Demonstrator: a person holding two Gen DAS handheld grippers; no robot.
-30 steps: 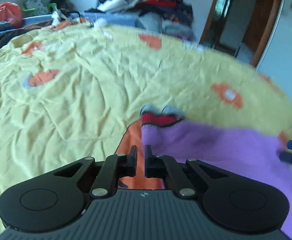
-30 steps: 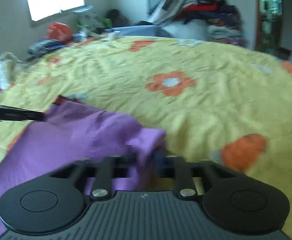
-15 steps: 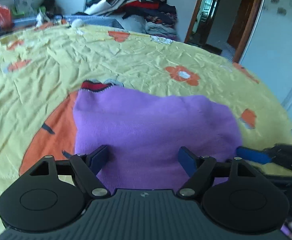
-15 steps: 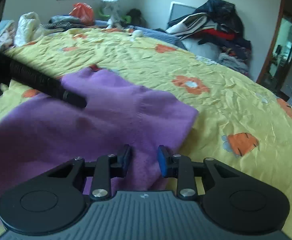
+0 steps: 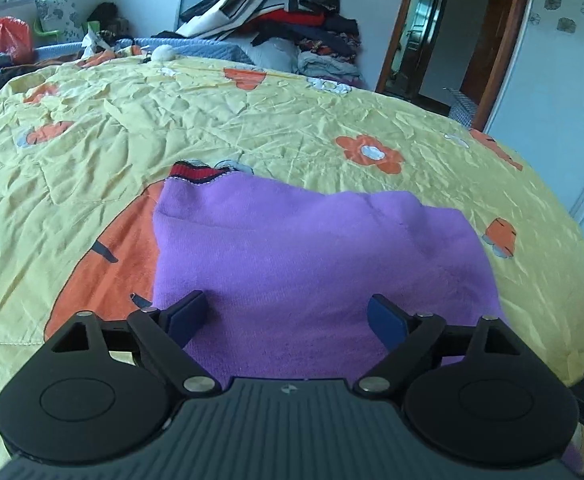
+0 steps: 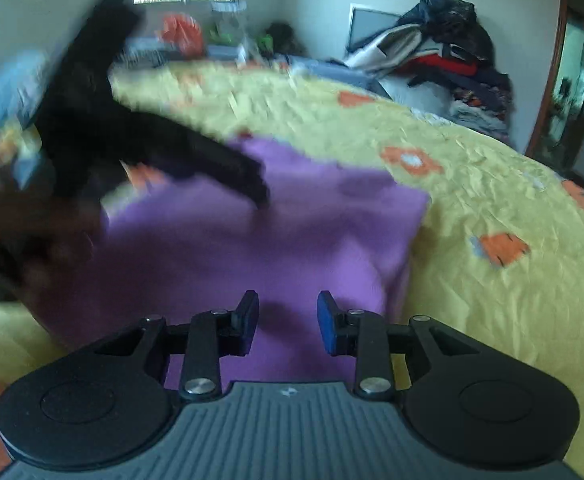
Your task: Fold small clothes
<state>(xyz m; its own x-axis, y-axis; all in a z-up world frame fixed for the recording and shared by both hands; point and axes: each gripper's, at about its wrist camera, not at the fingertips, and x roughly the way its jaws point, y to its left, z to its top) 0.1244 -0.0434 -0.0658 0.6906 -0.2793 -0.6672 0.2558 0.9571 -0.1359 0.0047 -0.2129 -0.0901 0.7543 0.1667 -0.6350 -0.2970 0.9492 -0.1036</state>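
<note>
A small purple garment (image 5: 311, 256) with a red collar trim (image 5: 194, 173) lies folded flat on the yellow flowered bedspread (image 5: 132, 128). My left gripper (image 5: 288, 316) is wide open just above the garment's near edge, holding nothing. In the right wrist view the same purple garment (image 6: 292, 240) lies ahead. My right gripper (image 6: 288, 320) is open and empty over its near edge. The left gripper shows there as a blurred black shape (image 6: 152, 152) over the garment's far left part.
A heap of clothes (image 5: 284, 20) is piled at the far end of the bed. An orange bag (image 5: 6, 36) and clutter sit under the window at the back left. A wooden door frame (image 5: 487, 40) stands at the right.
Both grippers let go of the purple garment and opened. The garment now lies flat on the bed. Both grippers have pulled back, and the right one opened wider.
</note>
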